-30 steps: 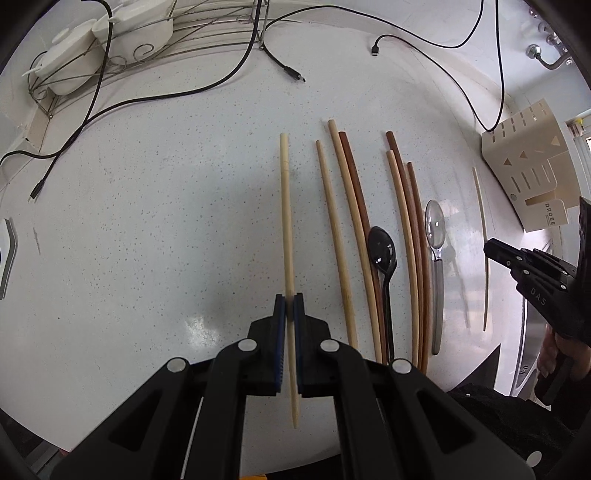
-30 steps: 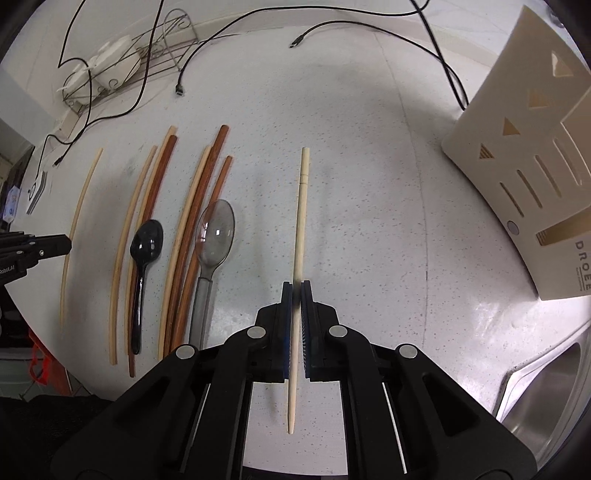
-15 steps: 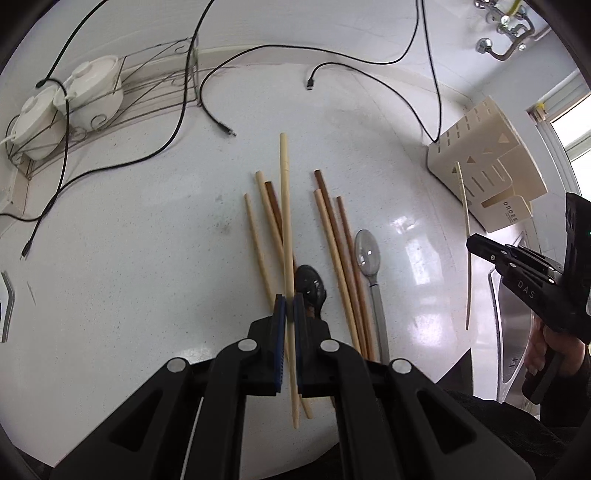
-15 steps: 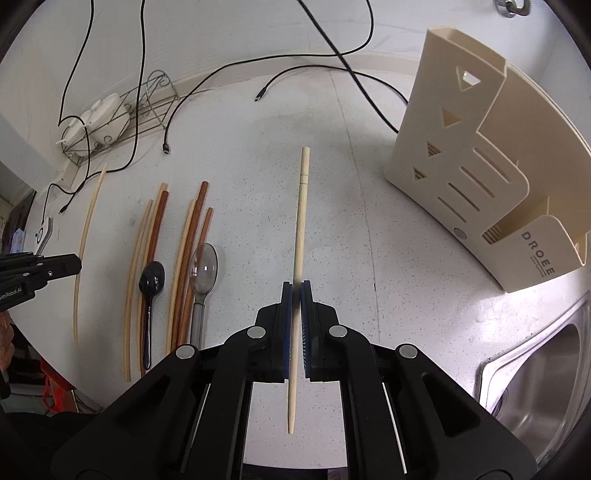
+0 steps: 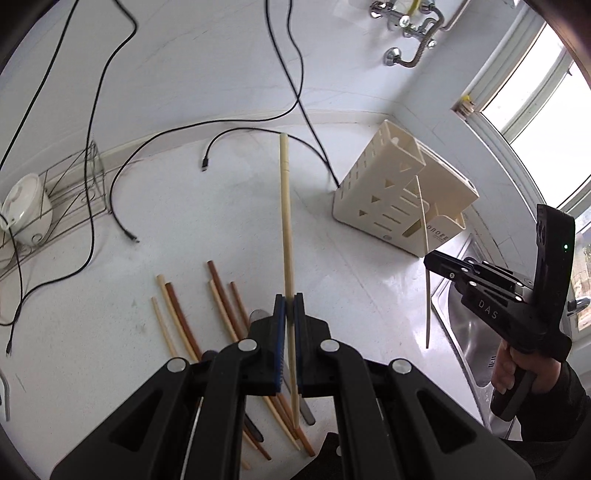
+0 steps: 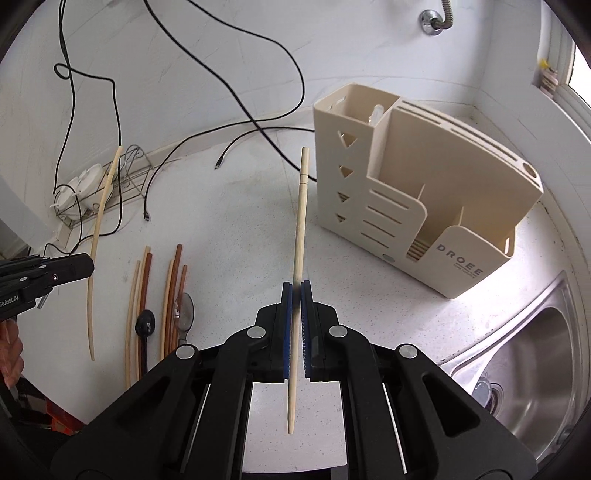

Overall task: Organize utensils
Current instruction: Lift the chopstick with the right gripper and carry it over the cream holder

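Observation:
My left gripper [image 5: 289, 301] is shut on a pale chopstick [image 5: 285, 221], held in the air above the counter. My right gripper [image 6: 296, 288] is shut on a second pale chopstick [image 6: 300, 221], also lifted, left of the cream utensil holder [image 6: 424, 192]. Each gripper with its chopstick shows in the other's view: the right gripper [image 5: 430, 260] at the right edge, the left gripper [image 6: 86, 266] at the left edge. Several tan and brown chopsticks [image 6: 171, 295], a black spoon [image 6: 144, 321] and a clear spoon [image 6: 185, 308] lie in a row on the white counter.
A steel sink [image 6: 532, 365] opens at the right, beside the holder [image 5: 402, 195]. Black cables [image 5: 229, 133] trail over the counter's back. A wire rack with white lidded dishes [image 5: 22, 210] stands far left. A tap [image 5: 402, 18] hangs on the wall.
Both grippers have risen from the counter, each carrying its pale chopstick, and swung toward the cream holder, which now looms larger. The row of utensils has stayed put.

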Demonstrator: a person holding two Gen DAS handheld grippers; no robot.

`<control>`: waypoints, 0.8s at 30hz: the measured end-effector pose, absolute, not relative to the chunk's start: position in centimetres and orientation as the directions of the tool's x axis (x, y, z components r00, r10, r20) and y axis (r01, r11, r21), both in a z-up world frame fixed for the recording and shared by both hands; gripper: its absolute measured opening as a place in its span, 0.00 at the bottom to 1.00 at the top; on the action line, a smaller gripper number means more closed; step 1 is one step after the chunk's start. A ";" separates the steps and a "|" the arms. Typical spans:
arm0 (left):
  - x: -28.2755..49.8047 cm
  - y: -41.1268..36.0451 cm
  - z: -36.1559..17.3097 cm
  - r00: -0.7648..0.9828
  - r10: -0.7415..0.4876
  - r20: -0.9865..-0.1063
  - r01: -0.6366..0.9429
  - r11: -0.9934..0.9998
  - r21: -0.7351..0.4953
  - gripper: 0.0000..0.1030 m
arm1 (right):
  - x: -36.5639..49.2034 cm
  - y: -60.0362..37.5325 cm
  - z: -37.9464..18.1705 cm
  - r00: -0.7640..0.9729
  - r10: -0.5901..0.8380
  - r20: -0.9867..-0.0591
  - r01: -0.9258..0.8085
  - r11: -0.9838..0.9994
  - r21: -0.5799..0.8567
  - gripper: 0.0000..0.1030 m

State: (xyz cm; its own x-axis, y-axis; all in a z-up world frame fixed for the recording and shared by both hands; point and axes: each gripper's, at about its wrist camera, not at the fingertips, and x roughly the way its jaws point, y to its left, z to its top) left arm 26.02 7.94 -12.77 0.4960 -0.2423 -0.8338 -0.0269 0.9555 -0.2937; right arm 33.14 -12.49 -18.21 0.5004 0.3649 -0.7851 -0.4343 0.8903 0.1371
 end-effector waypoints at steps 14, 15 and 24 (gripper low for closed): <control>31.7 2.0 -8.3 0.608 -0.322 -0.726 0.174 0.946 -0.274 0.04 | 33.3 -17.7 -14.6 0.655 0.303 -0.692 -0.317 0.942 0.112 0.04; 32.0 1.6 -8.0 0.615 -0.329 -0.717 0.186 0.944 -0.274 0.04 | 33.3 -18.0 -14.3 0.664 0.299 -0.685 -0.312 0.944 0.109 0.04; 34.9 -1.1 -5.9 0.663 -0.362 -0.655 0.252 0.932 -0.261 0.04 | 33.8 -20.3 -11.9 0.745 0.270 -0.610 -0.276 0.957 0.087 0.04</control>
State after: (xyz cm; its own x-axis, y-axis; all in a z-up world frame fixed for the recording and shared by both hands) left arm 34.89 -1.09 -5.87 0.6626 -0.3625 -0.6554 0.2515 0.9320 -0.2611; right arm 33.76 -20.29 -11.89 0.7446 0.2700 -0.6105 -0.2757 0.9573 0.0871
